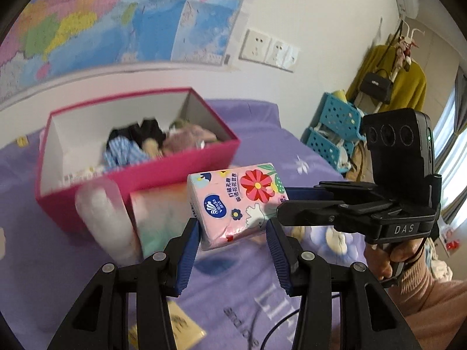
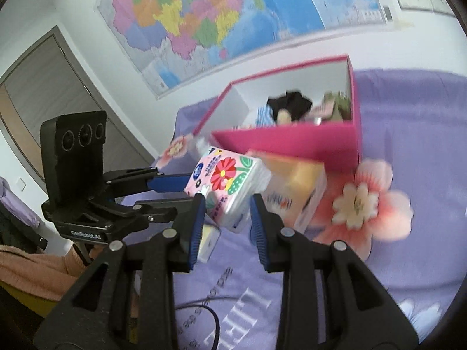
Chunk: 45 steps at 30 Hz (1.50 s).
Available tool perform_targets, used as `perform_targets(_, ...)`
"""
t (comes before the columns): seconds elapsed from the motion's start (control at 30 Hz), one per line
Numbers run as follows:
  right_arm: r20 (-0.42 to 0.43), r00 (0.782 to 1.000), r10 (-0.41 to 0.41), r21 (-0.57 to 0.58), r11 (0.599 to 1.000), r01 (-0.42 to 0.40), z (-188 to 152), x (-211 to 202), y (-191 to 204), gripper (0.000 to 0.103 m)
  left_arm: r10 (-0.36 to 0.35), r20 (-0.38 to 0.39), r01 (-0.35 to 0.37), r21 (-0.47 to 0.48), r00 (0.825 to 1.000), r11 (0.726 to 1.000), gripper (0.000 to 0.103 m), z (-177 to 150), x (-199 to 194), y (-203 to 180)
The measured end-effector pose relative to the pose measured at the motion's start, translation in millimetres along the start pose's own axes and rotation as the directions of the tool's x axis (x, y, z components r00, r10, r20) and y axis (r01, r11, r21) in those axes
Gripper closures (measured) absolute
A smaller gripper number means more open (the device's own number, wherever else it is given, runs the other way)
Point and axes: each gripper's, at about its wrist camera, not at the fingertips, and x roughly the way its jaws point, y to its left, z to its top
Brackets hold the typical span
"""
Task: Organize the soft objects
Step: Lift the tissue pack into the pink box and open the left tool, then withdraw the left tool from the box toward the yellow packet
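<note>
A pink flowered tissue pack (image 1: pixel 236 201) is held above the purple bed, in front of a pink box (image 1: pixel 137 175). It also shows in the right wrist view (image 2: pixel 230 186). Both grippers close on it: my left gripper (image 1: pixel 232 234) grips its near end, and my right gripper (image 2: pixel 226 213) grips it from the other side. The right gripper shows at the right of the left wrist view (image 1: pixel 287 201). The box (image 2: pixel 292 143) holds a blue striped cloth (image 1: pixel 122 153), something black and a pinkish plush (image 1: pixel 186 140).
A second tissue box (image 2: pixel 294 186) lies against the pink box front. A clear plastic-wrapped roll (image 1: pixel 105 215) lies left of it. A black cable (image 2: pixel 210 318) runs over the bedspread. Blue baskets (image 1: pixel 335 128) and a coat rack stand at right. A map covers the wall.
</note>
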Motion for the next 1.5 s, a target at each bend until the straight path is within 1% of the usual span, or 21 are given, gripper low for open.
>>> perform_targets(0.13,0.034,0.999,0.007,0.002,1.0,-0.007,23.1,2.0,-8.1,0.068,0.016,0.023,-0.015,-0.02,1.0,1.0,0.057,27.5,1.4,9.5)
perform_targets(0.3,0.073,0.997,0.015,0.012,1.0,-0.016,54.7,3.7,-20.7,0.068,0.064,0.039,-0.063,-0.015,0.997,0.998,0.057,58.6,8.3,15.2)
perform_targets(0.5,0.088,0.996,0.006,0.048,0.999,-0.01,85.1,14.8,-41.2,0.068,0.098,0.019,-0.097,-0.036,0.995,0.995,0.057,89.6,25.1,28.1)
perform_targets(0.73,0.082,0.997,-0.008,0.104,0.995,-0.001,113.6,36.6,-65.7,0.068,0.13,-0.042,-0.133,-0.087,0.991,0.987,0.057,117.7,49.9,47.2)
perform_targets(0.87,0.077,0.997,-0.012,0.138,0.99,0.001,124.5,48.5,-77.4,0.068,0.141,-0.074,-0.149,-0.118,0.987,0.982,0.057,127.0,59.0,54.9)
perform_targets(1.0,0.076,0.997,-0.016,0.177,0.984,0.003,133.9,63.8,-91.1,0.068,0.171,-0.107,-0.186,-0.149,0.979,0.971,0.057,137.1,69.1,62.9)
perform_targets(1.13,0.077,0.996,-0.038,0.232,0.973,0.019,138.9,76.0,-107.3,0.067,0.173,-0.122,-0.194,-0.18,0.977,0.964,0.057,144.2,76.8,71.2)
perform_targets(1.17,0.088,0.995,-0.053,0.237,0.971,0.031,138.4,76.3,-109.3,0.067,0.17,-0.116,-0.189,-0.19,0.979,0.963,0.057,144.7,77.0,73.6)
perform_targets(1.2,0.091,0.994,-0.056,0.241,0.97,0.032,137.3,75.9,-111.1,0.064,0.163,-0.114,-0.183,-0.197,0.98,0.963,0.057,145.8,77.7,75.7)
perform_targets(1.23,0.089,0.995,-0.055,0.245,0.969,0.031,135.4,75.5,-112.0,0.064,0.158,-0.108,-0.178,-0.208,0.982,0.962,0.057,144.9,76.6,77.8)
perform_targets(1.33,0.082,0.993,-0.089,0.206,0.976,0.071,129.3,71.3,-106.8,0.064,0.169,-0.094,-0.185,-0.201,0.981,0.962,0.057,139.5,72.3,77.4)
perform_targets(1.5,0.068,0.992,-0.108,0.143,0.985,0.098,121.0,64.7,-92.9,0.064,0.175,-0.056,-0.182,-0.18,0.983,0.967,0.057,128.3,59.4,72.9)
